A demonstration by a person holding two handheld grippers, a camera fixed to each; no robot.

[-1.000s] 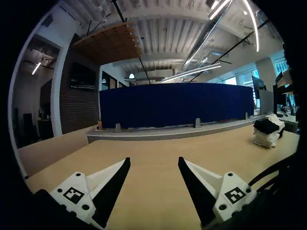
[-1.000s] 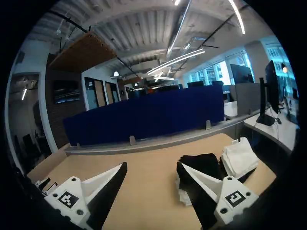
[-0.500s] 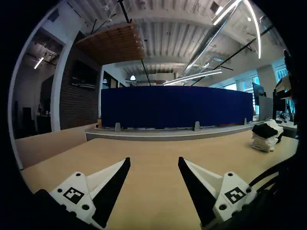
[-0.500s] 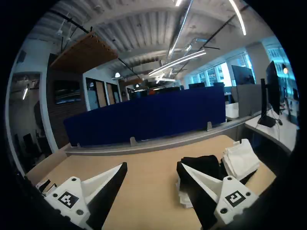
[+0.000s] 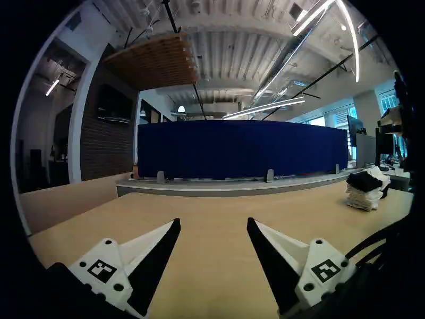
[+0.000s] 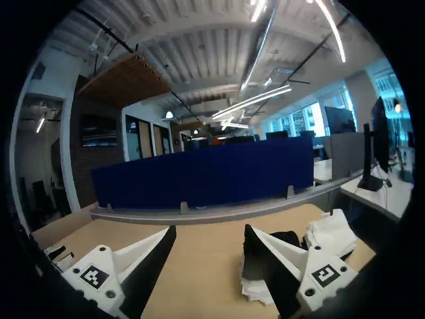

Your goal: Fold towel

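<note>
A pile of folded towels [image 5: 366,190], white ones with a black one on top, sits at the far right of the wooden table [image 5: 212,223] in the left gripper view. In the right gripper view the same pile of towels [image 6: 295,255] lies close ahead, partly behind the right finger. My left gripper [image 5: 212,234] hovers open over bare tabletop, holding nothing. My right gripper [image 6: 210,242] is open too, low over the table, its right finger overlapping the pile; I cannot tell if it touches.
A blue partition [image 5: 239,149] on a grey ledge [image 5: 223,186] runs along the table's far edge. A monitor [image 6: 372,143] stands on a white desk [image 6: 385,194] to the right. Cables [image 5: 377,239] lie near the left gripper's right finger.
Both views have tilted slightly lower toward the table. In the right gripper view the towel pile has slid lower and nearer the right finger. Both grippers stay open.
</note>
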